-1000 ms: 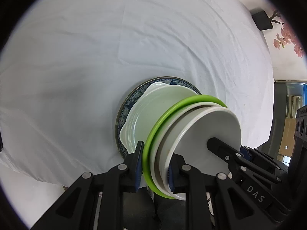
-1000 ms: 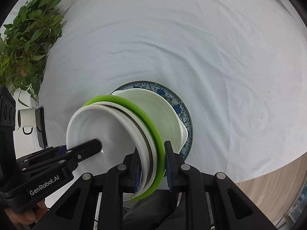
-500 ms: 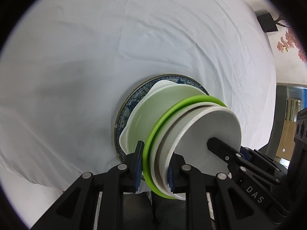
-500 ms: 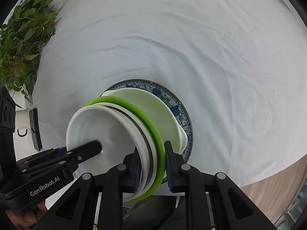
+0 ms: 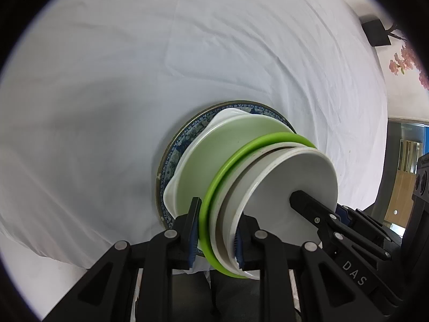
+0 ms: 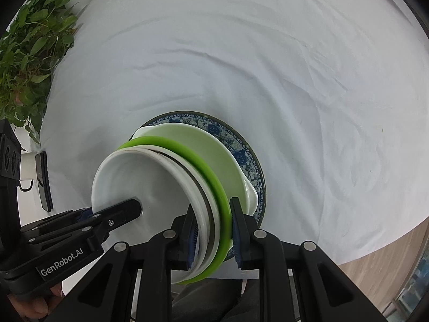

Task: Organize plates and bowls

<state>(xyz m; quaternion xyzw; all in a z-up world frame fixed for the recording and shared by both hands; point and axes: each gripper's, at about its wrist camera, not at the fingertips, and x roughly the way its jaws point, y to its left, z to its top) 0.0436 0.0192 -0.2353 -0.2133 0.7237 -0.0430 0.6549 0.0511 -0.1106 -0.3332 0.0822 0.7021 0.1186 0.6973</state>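
A stack of dishes is held on edge over the white tablecloth. It has a white bowl (image 5: 289, 185) nearest, white and brown-rimmed plates, and a bright green plate (image 5: 214, 187). Behind them a pale green eared bowl (image 5: 214, 158) rests in a blue patterned plate (image 5: 187, 134). My left gripper (image 5: 215, 233) is shut on the stack's rims. My right gripper (image 6: 213, 233) is shut on the same stack: white bowl (image 6: 139, 177), green plate (image 6: 206, 166), pale green bowl (image 6: 214, 150), blue plate (image 6: 230, 136). Each gripper's finger shows in the other's view, inside the white bowl.
The white tablecloth (image 5: 134, 80) covers the round table (image 6: 295, 80). A leafy green plant (image 6: 26, 40) stands at the far left of the right wrist view. A black box (image 5: 375, 32) and pink blossoms sit beyond the table. Wood floor shows at the lower right (image 6: 388, 263).
The background cloth has shifted slightly in both views, so both grippers moved a little with the stack. The grips on the stack are unchanged.
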